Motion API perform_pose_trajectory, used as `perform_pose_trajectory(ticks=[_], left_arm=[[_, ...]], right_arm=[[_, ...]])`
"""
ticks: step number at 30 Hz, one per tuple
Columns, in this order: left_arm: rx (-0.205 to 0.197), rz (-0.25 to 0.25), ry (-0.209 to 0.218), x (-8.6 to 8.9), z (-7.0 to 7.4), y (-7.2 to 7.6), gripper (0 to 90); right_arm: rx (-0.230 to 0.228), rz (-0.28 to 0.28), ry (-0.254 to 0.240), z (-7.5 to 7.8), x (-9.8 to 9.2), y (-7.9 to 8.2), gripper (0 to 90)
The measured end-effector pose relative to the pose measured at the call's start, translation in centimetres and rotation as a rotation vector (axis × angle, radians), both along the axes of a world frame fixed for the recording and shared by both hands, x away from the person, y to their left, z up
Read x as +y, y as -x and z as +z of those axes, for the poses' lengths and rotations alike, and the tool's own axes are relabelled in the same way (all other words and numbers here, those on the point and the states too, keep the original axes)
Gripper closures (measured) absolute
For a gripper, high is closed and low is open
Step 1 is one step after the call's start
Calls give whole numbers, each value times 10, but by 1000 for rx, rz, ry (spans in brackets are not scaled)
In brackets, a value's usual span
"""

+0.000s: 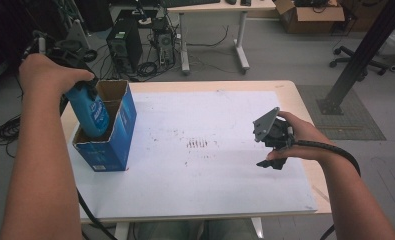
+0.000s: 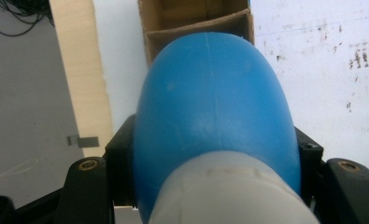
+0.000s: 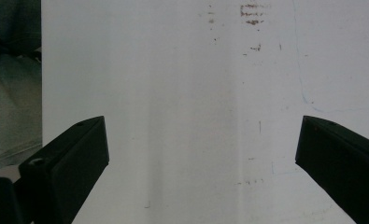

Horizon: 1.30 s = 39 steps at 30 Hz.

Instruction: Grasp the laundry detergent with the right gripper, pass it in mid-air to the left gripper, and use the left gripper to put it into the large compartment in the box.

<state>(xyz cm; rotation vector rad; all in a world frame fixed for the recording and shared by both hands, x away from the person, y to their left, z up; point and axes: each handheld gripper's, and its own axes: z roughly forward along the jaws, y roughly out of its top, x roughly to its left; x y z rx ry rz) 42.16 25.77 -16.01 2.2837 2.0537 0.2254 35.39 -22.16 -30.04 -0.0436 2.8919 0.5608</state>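
A blue bottle [image 1: 93,114] with a printed label stands upright, its lower end inside the near compartment of an open blue cardboard box [image 1: 116,150] at the table's left edge. My left gripper [image 1: 84,91] is shut on the bottle's upper part, mostly hidden under the hand. In the left gripper view the bottle [image 2: 215,102] sits between both jaws of the left gripper [image 2: 215,161], pale cap end toward the camera, above the box's brown inside [image 2: 196,18]. My right gripper [image 1: 271,159] hovers over the white sheet at the right. Its jaws stand wide apart with nothing between them [image 3: 201,140].
A white sheet [image 1: 200,175] with small brown marks [image 1: 197,144] covers the wooden table [image 1: 295,95]. Beyond the table are a computer tower [image 1: 125,47], floor cables, a white desk [image 1: 212,30] and a cardboard box [image 1: 310,15]. A black post [image 1: 357,55] stands at the right.
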Motion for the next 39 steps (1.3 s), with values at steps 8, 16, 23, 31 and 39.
perform_pose_trajectory(ticks=[8,16,23,31,39], left_arm=[[16,-11,2,-4,-16,-3,380],[12,1,-6,-2,-25,-5,380],[26,6,-4,2,-41,-6,380],[48,8,-8,3,-62,-6,380],[67,-1,9,1,-86,-6,380]], right_arm=[[-1,2,-2,1,1,1,26],[-2,-2,-4,-1,0,1,26],[2,-3,-3,-2,1,1,26],[-5,3,-3,-1,2,2,26],[-10,9,1,1,4,4,26]])
